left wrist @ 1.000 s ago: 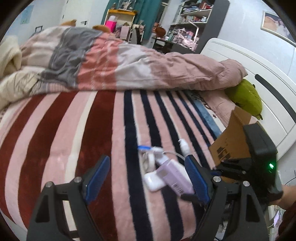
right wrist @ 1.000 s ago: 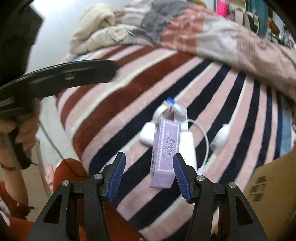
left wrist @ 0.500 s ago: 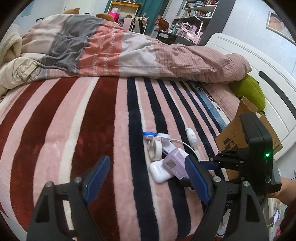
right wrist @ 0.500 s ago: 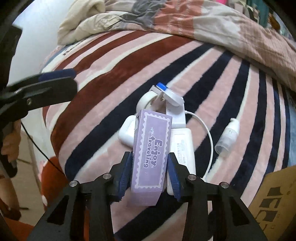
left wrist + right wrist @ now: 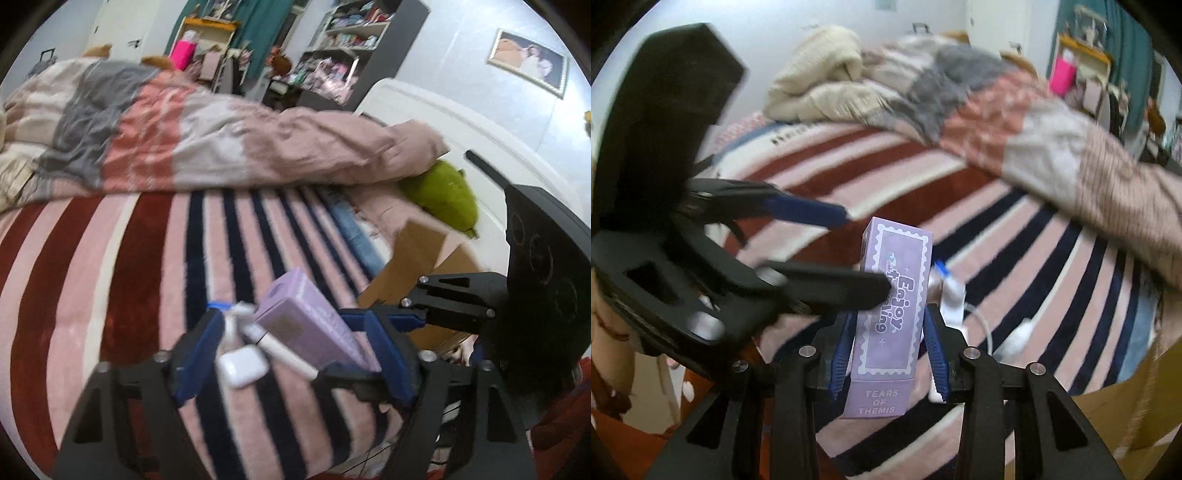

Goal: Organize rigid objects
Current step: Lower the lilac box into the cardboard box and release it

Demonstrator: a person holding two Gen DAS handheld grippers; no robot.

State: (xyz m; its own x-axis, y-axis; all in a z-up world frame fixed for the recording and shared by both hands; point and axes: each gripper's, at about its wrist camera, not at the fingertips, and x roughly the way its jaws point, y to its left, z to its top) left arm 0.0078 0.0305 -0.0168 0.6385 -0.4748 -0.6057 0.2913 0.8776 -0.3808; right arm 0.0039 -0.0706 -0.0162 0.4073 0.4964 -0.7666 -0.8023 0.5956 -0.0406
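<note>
The right gripper [image 5: 890, 354] pinches the tall lilac cardboard box [image 5: 892, 314] between its blue pads, holding it lifted above the striped pink, red and navy bed blanket [image 5: 110, 288]. The left gripper [image 5: 291, 354] has just been narrowing its jaws, still spread, around a white earbud case [image 5: 242, 365] without touching it; a brown cardboard carton [image 5: 424, 258] sits nearby

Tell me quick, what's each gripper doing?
Left gripper: open, jaws just been closing, gripping nothing.
Right gripper: shut on the purple box, lifted off the bed.
</note>
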